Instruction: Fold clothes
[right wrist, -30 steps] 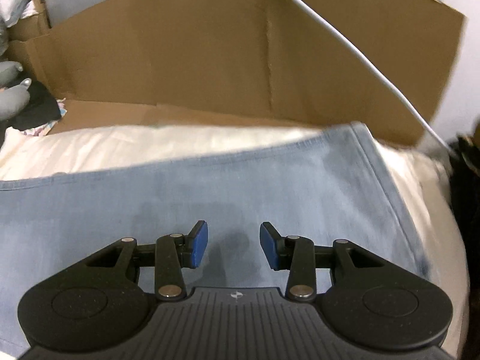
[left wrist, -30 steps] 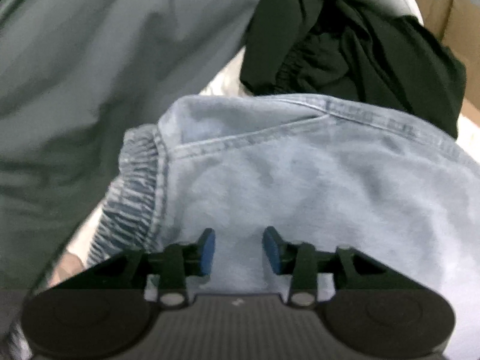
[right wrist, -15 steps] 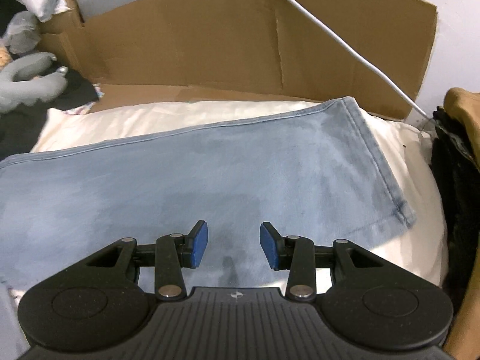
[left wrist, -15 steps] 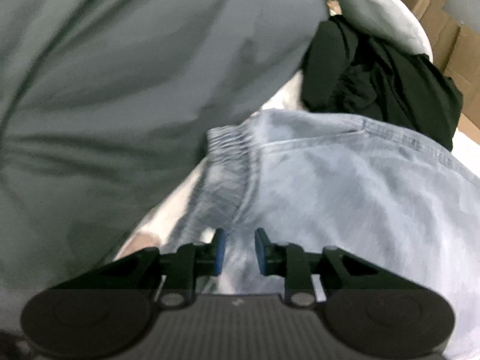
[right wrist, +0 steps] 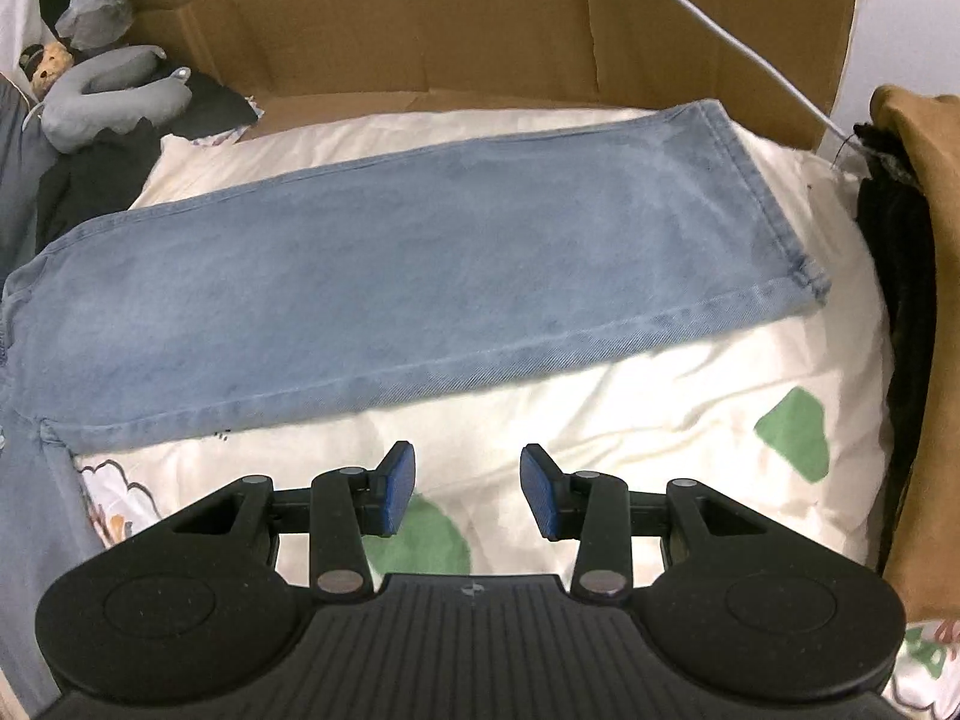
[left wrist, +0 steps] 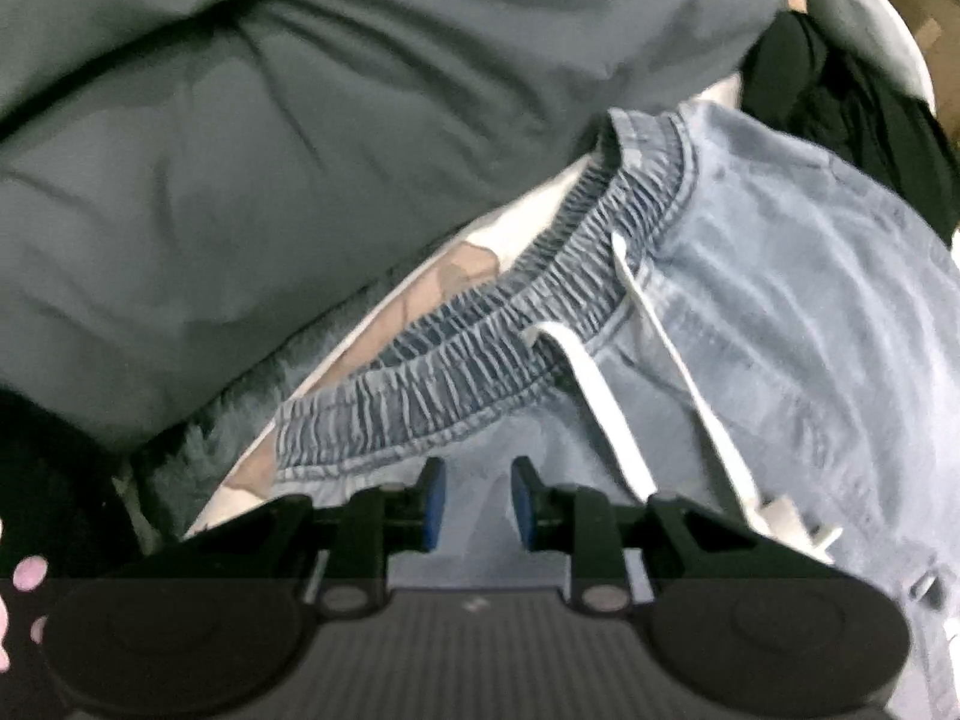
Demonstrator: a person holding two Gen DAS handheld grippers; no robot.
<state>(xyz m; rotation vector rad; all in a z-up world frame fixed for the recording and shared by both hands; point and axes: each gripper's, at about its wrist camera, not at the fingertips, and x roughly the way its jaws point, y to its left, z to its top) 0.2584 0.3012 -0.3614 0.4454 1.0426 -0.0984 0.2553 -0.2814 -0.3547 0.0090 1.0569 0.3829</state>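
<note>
Lying flat across a cream, softly wrinkled bedsheet printed with green blobs, light blue jeans are seen from the right wrist camera. Their denim is faded and smooth, with a stitched hem at the leg end, which is squared off toward the right. A brown cardboard wall stands behind the jeans, crossed by a thin white cable. A grey plush toy rests on dark cloth beyond the jeans' left end, and a tan garment hangs past the hem. The right gripper is held over bare sheet just in front of the jeans' near edge; its blue pads are parted and nothing is between them.

From the left wrist camera, somewhat blurred, the jeans' gathered elastic waistband is shown as a ribbed, puckered band running diagonally. Two flat white drawstring ends trail from the waistband down over the denim. A large, rumpled grey-green cloth fills the space beyond the waistband, and black fabric lies beyond the jeans at the upper right. The left gripper is poised just below the waistband, over the denim; its blue pads are narrowly apart, and whether any denim is pinched cannot be told.
</note>
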